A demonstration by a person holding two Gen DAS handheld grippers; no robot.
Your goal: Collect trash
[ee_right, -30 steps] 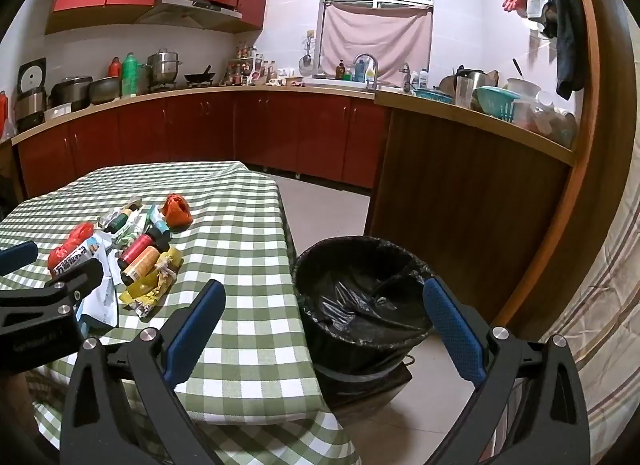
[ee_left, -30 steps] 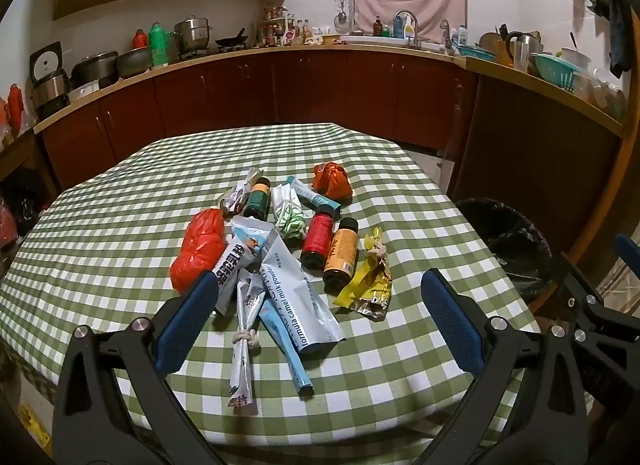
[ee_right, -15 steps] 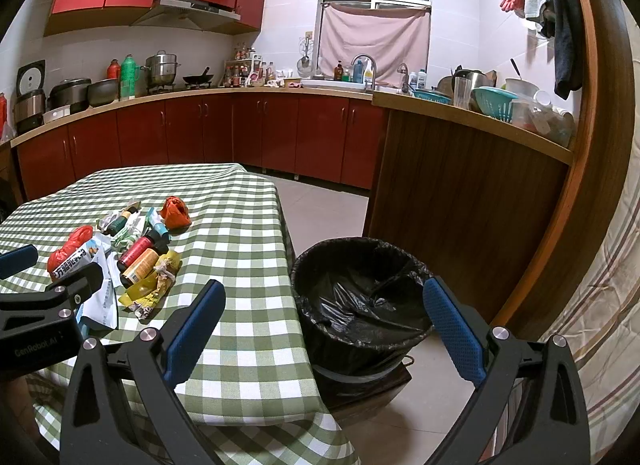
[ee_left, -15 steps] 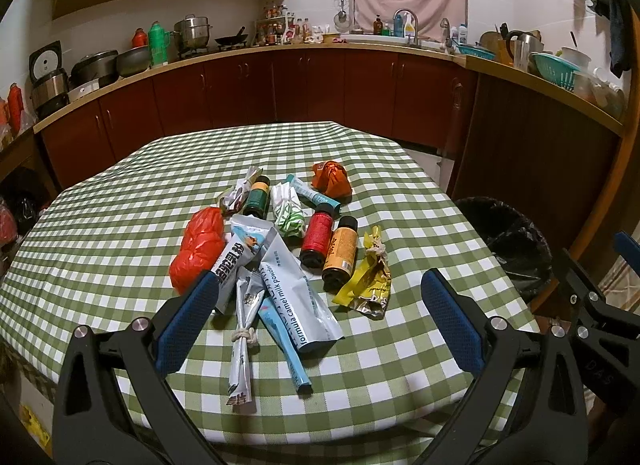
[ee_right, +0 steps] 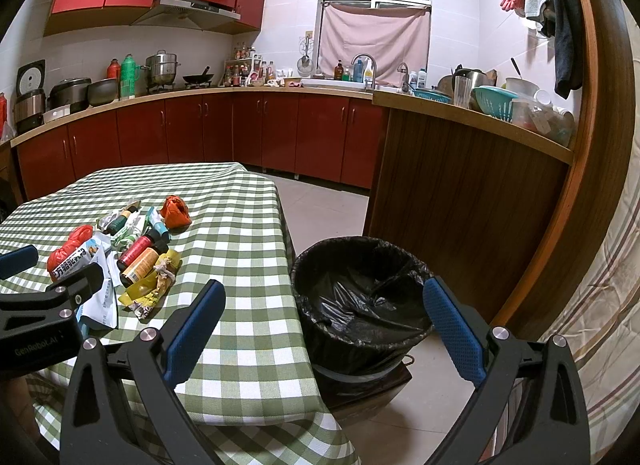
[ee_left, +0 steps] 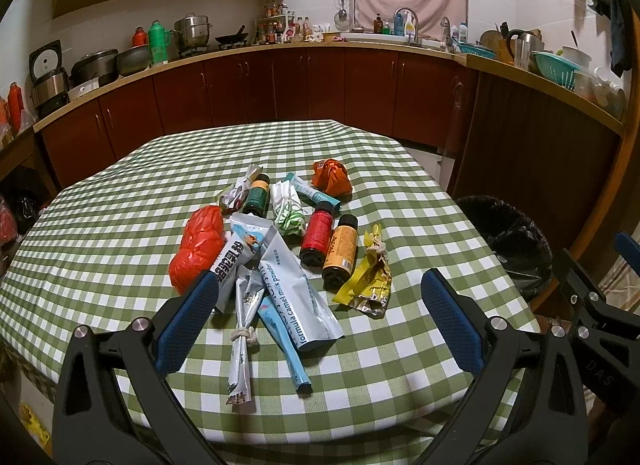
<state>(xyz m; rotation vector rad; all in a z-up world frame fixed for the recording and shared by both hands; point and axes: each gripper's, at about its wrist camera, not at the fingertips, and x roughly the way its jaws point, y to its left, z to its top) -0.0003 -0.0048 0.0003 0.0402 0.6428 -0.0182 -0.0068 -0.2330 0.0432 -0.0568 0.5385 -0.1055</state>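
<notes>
Kitchen, red-brown cabinets all round. Table with green-and-white checked cloth [ee_left: 120, 241] carries a loose heap of trash near its middle. Heap contents: crumpled red plastic bag [ee_left: 198, 243] at the left edge; white-and-blue milk powder sachet [ee_left: 294, 293] lying flat at the near side, over a thin blue tube [ee_left: 285, 339]; knotted silver wrapper [ee_left: 242, 329] just beside it; small brown bottle with red label [ee_left: 317, 233] and small brown bottle with orange label [ee_left: 340, 251] lying side by side, touching; crumpled yellow foil wrapper [ee_left: 368, 279] just right of them; dark green bottle [ee_left: 257, 196] and green-and-white wrapper [ee_left: 287, 212] farther back; scrunched orange bag [ee_left: 331, 177] at the far right of the heap, slightly apart. Round bin lined with black plastic bag [ee_right: 360, 301] stands on the floor just beside the table's right edge, between table and wooden counter panel. Left gripper [ee_left: 320, 317] hangs over the near table edge facing the heap, jaws wide apart, nothing between them. Right gripper [ee_right: 324, 325] sits off the table's corner, facing the bin, jaws likewise wide apart and empty.
</notes>
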